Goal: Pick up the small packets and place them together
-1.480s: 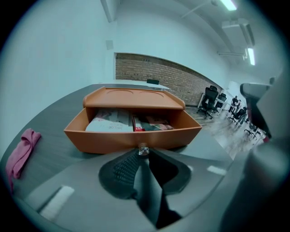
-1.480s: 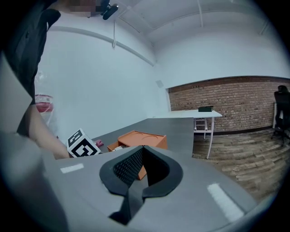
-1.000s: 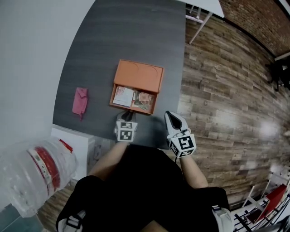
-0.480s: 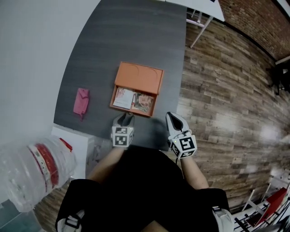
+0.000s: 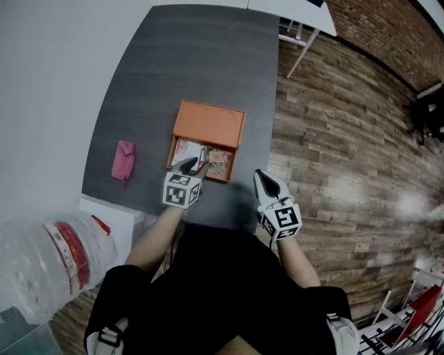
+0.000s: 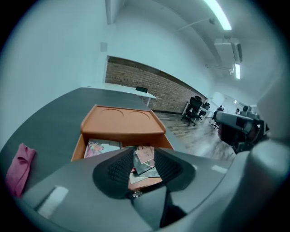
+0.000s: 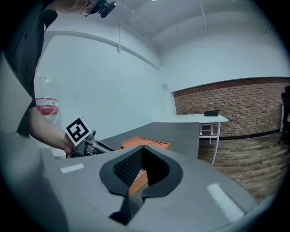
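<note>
An orange box (image 5: 208, 125) sits on the dark grey table (image 5: 173, 62), its far part under a lid and its front part uncovered. Several small packets (image 5: 201, 154) lie in the uncovered part, also visible in the left gripper view as packets (image 6: 144, 159) and a larger printed packet (image 6: 100, 147). My left gripper (image 5: 194, 166) hangs over the box's near edge. Its jaws have just opened wider, then closed a little, and stand open; the packets show through the gap of this gripper (image 6: 144, 164), untouched. My right gripper (image 5: 262, 180) hovers to the right of the box, shut and empty (image 7: 142, 154).
A pink cloth (image 5: 123, 161) lies on the table left of the box. A large water bottle (image 5: 48, 256) and a white cabinet (image 5: 118, 216) stand at the near left. Wooden floor (image 5: 347, 139) runs along the table's right edge, with a white table (image 5: 298, 17) beyond.
My left gripper has risen and moved forward from the table's near edge to above the box's front part. The right gripper has stayed where it was.
</note>
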